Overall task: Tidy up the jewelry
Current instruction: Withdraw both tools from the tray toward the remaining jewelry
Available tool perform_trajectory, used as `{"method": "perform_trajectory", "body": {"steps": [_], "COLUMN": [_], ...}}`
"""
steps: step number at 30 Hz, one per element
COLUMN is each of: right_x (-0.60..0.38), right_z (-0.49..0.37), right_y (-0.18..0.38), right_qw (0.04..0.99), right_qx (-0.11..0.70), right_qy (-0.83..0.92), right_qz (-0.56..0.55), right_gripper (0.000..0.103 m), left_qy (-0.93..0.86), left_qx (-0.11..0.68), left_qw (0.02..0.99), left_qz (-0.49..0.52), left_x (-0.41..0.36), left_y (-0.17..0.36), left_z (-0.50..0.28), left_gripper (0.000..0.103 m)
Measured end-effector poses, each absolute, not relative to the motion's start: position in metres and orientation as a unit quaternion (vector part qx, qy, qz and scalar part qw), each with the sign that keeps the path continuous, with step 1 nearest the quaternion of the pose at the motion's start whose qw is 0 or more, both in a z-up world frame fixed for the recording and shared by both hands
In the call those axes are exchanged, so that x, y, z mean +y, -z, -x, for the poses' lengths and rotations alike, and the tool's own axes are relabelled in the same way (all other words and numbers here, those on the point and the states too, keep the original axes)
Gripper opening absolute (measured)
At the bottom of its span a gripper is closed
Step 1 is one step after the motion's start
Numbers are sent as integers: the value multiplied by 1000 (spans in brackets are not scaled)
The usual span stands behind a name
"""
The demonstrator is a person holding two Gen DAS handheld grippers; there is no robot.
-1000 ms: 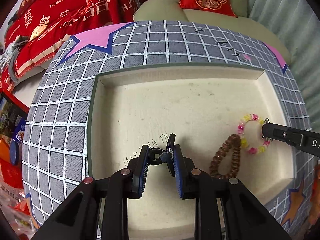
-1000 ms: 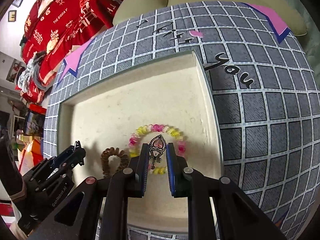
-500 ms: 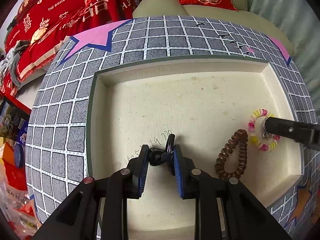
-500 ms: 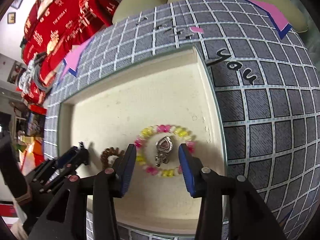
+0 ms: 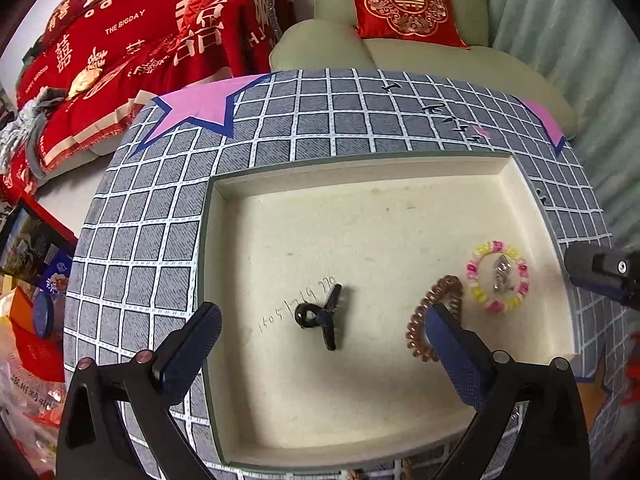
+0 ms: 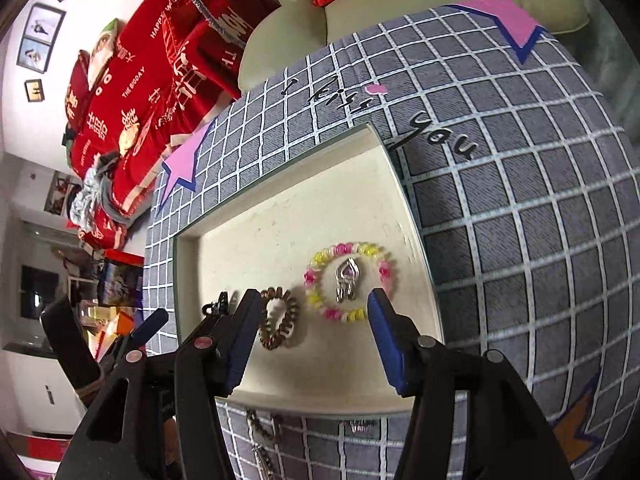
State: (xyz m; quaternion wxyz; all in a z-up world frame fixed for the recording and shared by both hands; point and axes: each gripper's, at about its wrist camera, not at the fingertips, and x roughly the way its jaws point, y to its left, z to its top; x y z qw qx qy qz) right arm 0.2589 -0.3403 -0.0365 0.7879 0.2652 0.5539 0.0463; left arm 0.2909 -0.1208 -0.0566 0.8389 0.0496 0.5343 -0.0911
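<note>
Both jaws have just been opening and nothing sits between them: the left hand-held gripper stands released above the black clip on the tray floor, the right hand-held gripper released over the silver pendant inside the bead bracelet near the tray's right edge – lift straight up, clear of the coil tie – further pieces lie on the bench at the tray's near edge

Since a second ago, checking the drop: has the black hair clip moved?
No. The black hair clip still lies beside the handwritten digits; the left claw just opened off it.
</note>
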Motion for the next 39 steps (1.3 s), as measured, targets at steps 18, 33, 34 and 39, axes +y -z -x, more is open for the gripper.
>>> {"method": "perform_trajectory", "body": {"steps": [18,33,34,39], "right_x": [-336,-293,-288,-275], "right_z": [-180,-91,-86,-63], "right_y": [25,68,71,85], "right_qw": [783,739,737,724], "right_qx": [556,641,647,663], "right_qy": [-29,-6,-4,5], "right_qz": [-277,-205,-197,-190], "right_gripper": [86,86,86,85], "left_qy": [105,126,128,140], "left_qx": [540,622,627,636], "left_qw": [834,772,768,758], "left_qz": [-46,-31,-30,-30], "left_x": [-84,-69,-69,-74], "left_y": [29,84,88,99], "left_z": [-199,-138,-137,-136], "left_gripper": [103,103,103,103]}}
